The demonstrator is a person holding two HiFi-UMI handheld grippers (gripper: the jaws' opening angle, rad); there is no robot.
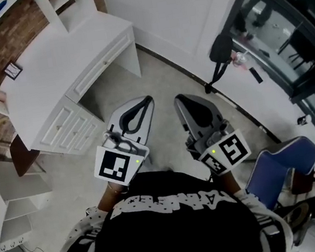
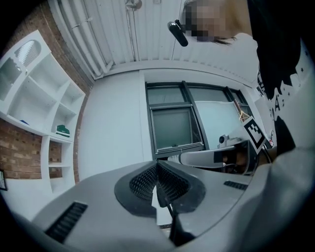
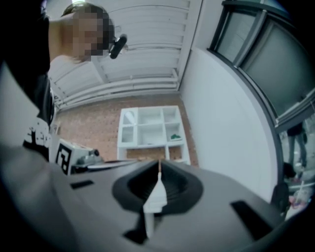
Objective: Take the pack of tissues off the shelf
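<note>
A small green pack, likely the tissues, lies in a right-hand cell of the white shelf unit on the brick wall. The right gripper view shows the same green pack in the shelf unit, far ahead. I cannot make it out in the head view. My left gripper and right gripper are held side by side in front of the person's chest, above the floor. Both are shut with nothing in them. The left gripper's jaws meet, and so do the right gripper's.
A white desk with drawers and a shelf top stands at the upper left. A blue chair is at the lower right, a dark-framed window along the right wall. A black stand leans by the white wall.
</note>
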